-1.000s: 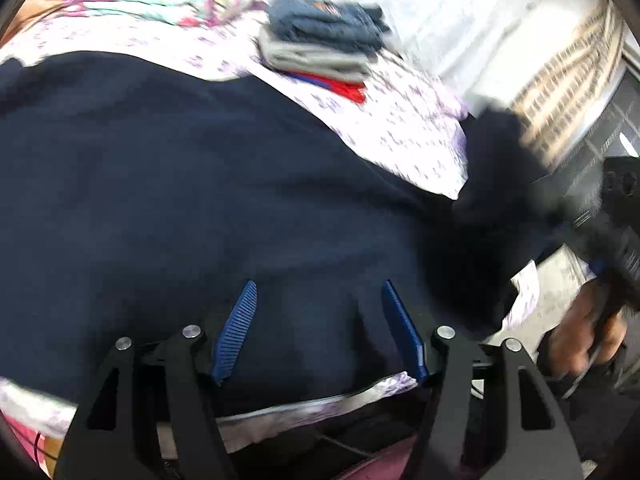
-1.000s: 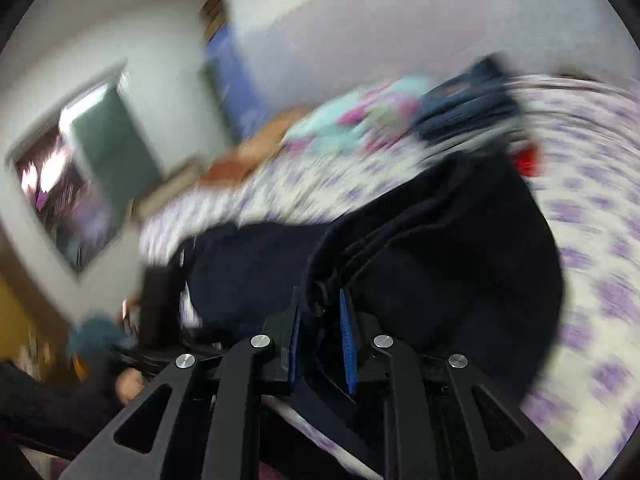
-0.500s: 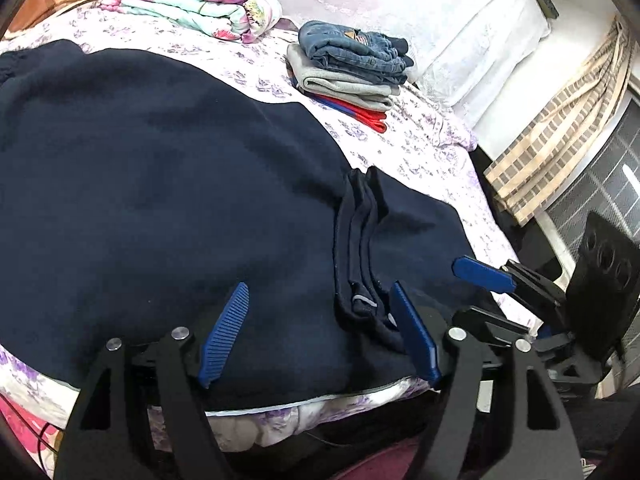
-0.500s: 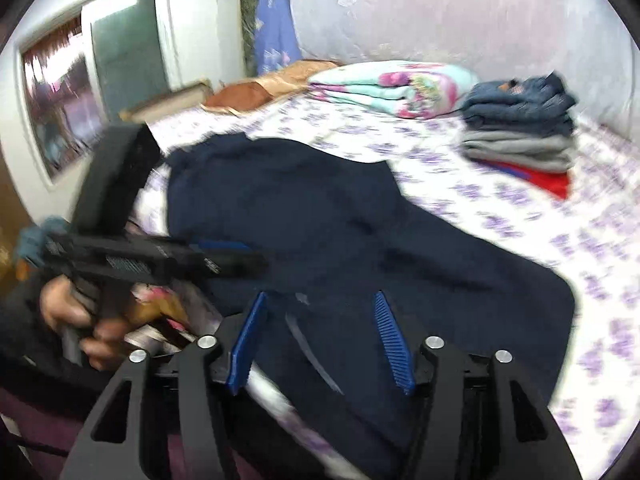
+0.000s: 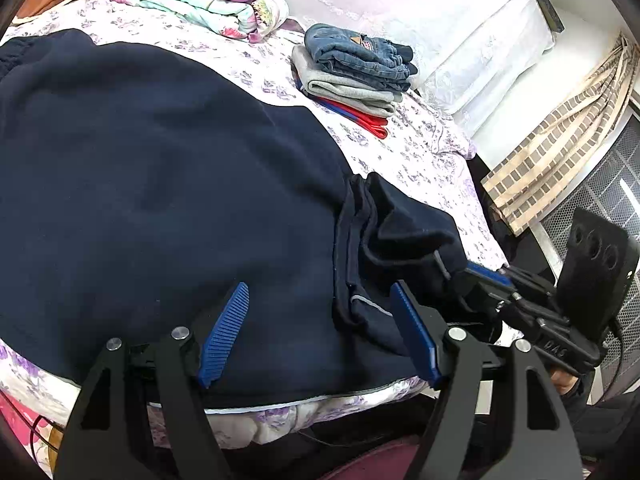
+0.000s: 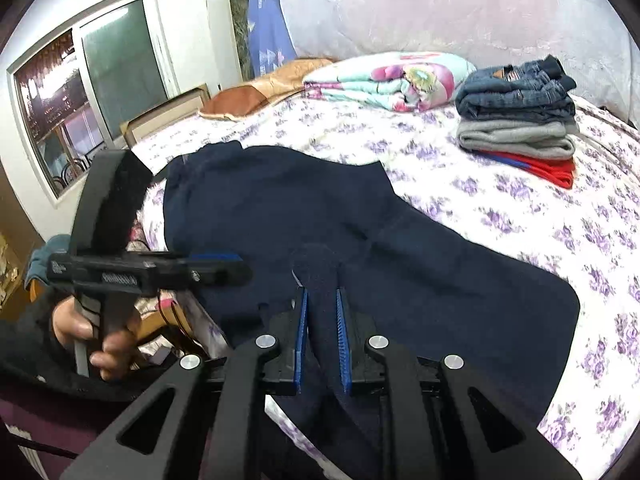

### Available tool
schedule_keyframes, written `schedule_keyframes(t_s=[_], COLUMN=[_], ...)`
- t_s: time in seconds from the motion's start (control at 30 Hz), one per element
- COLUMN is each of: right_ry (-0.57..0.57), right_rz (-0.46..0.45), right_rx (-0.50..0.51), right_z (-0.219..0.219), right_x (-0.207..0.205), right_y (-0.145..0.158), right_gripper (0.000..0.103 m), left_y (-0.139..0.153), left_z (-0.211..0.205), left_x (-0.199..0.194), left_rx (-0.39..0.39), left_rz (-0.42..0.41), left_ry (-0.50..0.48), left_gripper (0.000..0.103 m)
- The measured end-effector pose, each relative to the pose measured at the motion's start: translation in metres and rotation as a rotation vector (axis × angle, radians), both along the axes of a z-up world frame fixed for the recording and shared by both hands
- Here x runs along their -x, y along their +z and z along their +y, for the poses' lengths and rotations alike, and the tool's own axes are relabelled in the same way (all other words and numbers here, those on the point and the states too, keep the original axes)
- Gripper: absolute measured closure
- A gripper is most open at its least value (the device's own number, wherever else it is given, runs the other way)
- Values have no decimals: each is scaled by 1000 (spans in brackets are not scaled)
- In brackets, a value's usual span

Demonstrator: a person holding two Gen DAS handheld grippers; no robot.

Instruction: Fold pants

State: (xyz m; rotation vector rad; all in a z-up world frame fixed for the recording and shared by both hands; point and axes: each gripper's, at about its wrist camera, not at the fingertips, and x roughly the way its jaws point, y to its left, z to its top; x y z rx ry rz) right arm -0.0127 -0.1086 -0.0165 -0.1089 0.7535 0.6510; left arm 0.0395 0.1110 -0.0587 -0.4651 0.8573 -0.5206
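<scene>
Lying flat on bed | navy pants | cuff bunched in right tool

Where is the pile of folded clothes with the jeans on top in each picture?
Left wrist view: the clothes pile sits upper middle, beyond the dark pants, right of the flowery blanket.
Right wrist view: the pile sits upper right, again right of the blanket.
Shared landmark: the flowery blanket, just left of the pile in both.
</scene>
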Motion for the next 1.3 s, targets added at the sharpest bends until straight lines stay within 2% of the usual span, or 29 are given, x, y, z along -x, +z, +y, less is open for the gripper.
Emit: schedule_keyframes(t_s=[0.1,0.2,0.23,0.27,0.33,0.4,0.5,0.53,0.57,0.6,0.67,0.73,0.83,0.9,0.93,1.03,1.07,1.1,1.13,1.23,1.3], right_ry=[37,76,82,83,101,98,58,57,63,65,52,37,63,97,112,150,150,155,155,127,47], right_rz=[13,16,19,1,-44,-109,-93,-96,-102,-98,-55,-64,-94,-73,-41,119,107,88,81,-26,-107], right_rx=[15,110,156,193,220,272,339,342,338,319,220,117,20,-4,-8,28,-3,-30,-32,-70,-92], right_z=[19,40,45,49,54,59,64,64,65,63,50,36,35,45,52,72,70,65,62,33,5], right_x=[-1,-4,-3,1,11,17,7,8,8,7,0,-6,-7,-9,-12,-27,-25,-20,-16,4,11], right_y=[-8,-31,-39,-45,-42,-40,-52,-54,-56,-55,-43,-16,18,17,8,-50,-56,-50,-42,0,27], right_gripper=[89,87,81,65,46,47,48,54,69,75,86,90,90,90,89,83,76,67,53,52,52], left_y=[1,1,1,1,1,1,1,1,0,0,1,4,14,19,19,13,11,12,14,24,30], left_z=[1,2,1,1,1,1,1,1,2,2,2,3,12,24,30,40,40,37,34,21,9], left_x=[1,1,2,2,2,2,3,4,4,5,6,9,15,19,20,21,21,22,23,26,28], left_rx=[9,8,6,4,6,6,11,14,18,19,19,13,12,28,34,46,42,26,16,-1,-15], left_rz=[1,2,3,2,2,3,-1,-1,-2,-3,-5,-14,-45,-60,-60,-34,-28,-34,-42,-78,-114], left_ry=[7,12,11,11,12,14,15,14,13,14,15,17,51,95,116,151,150,145,136,96,56], left_gripper=[32,32,32,32,32,32,32,32,32,32,32,32,30,24,21,21,21,21,21,21,21])
